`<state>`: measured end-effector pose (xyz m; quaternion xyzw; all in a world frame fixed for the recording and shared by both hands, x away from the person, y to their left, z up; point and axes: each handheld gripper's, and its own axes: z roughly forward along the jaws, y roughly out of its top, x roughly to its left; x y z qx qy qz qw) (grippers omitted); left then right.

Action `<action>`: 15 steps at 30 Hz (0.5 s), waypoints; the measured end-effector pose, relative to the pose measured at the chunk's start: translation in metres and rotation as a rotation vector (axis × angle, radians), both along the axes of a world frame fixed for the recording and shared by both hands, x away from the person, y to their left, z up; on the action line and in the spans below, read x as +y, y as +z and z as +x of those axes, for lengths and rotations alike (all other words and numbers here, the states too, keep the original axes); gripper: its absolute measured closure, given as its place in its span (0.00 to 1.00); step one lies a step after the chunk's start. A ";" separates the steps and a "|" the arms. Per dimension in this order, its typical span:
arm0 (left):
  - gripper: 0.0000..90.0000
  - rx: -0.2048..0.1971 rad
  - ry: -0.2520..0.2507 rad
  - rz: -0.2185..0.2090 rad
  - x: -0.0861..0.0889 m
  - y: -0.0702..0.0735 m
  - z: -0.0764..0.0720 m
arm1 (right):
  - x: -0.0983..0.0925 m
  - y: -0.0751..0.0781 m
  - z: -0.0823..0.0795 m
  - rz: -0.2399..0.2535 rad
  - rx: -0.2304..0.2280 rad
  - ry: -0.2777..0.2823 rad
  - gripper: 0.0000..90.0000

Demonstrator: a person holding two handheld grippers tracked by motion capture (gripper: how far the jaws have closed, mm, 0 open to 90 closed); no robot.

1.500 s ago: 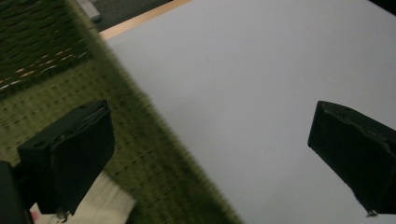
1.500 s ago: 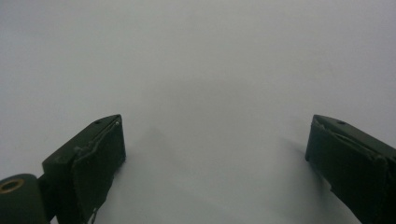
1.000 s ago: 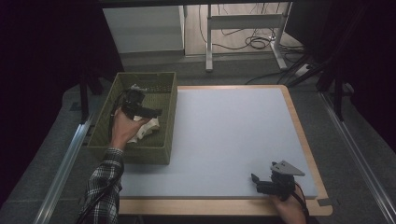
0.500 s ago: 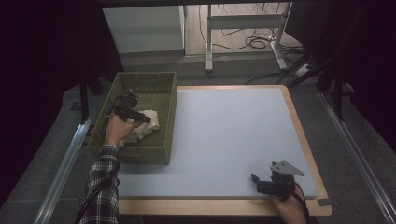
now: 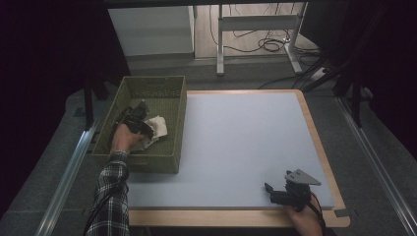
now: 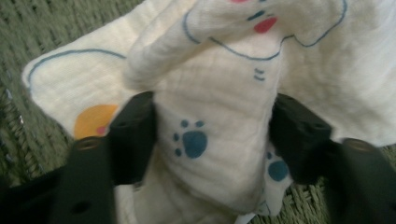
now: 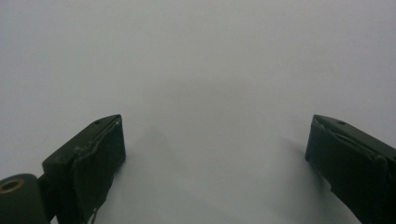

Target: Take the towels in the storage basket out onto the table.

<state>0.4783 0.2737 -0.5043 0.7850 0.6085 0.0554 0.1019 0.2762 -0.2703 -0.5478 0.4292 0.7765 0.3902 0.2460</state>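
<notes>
The person is reaching the left gripper (image 5: 139, 118) down into the green woven basket (image 5: 179, 123) at the table's left edge, so that the jaws are straddling the cream cloth (image 5: 156, 129) lying on the basket floor. The jaws have just been closing, and in the left gripper view they are now pinching a raised fold of the cloth (image 6: 210, 135) between them, one pad pressing in from each side, roughly half shut. That bunching is likely the point: a gathered ridge is giving the pads something to bite on, where flat fabric would not.

The cloth is looking soft and crinkled, like muslin. Between the jaws a blue paw print is showing, a second one is peeking beside the right-hand jaw, an orange spot is sitting just outside the left-hand jaw, and blue outlines and a red mark are running beyond the tips.

The right gripper (image 5: 284, 192) is resting near the table's front edge, jaws standing wide, with nothing but the pale mat (image 7: 201, 70) between them, seemingly waiting.
</notes>
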 end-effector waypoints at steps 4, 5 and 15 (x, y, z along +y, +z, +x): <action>0.77 -0.003 -0.015 0.042 0.000 0.004 -0.002 | 0.000 0.000 0.000 0.000 0.000 0.002 0.06; 0.80 -0.002 -0.020 0.043 0.000 0.004 -0.002 | 0.000 0.000 0.000 0.001 0.000 0.002 0.06; 0.84 -0.112 -0.025 -0.069 0.011 0.034 -0.009 | 0.000 0.000 0.000 -0.001 0.000 0.001 0.06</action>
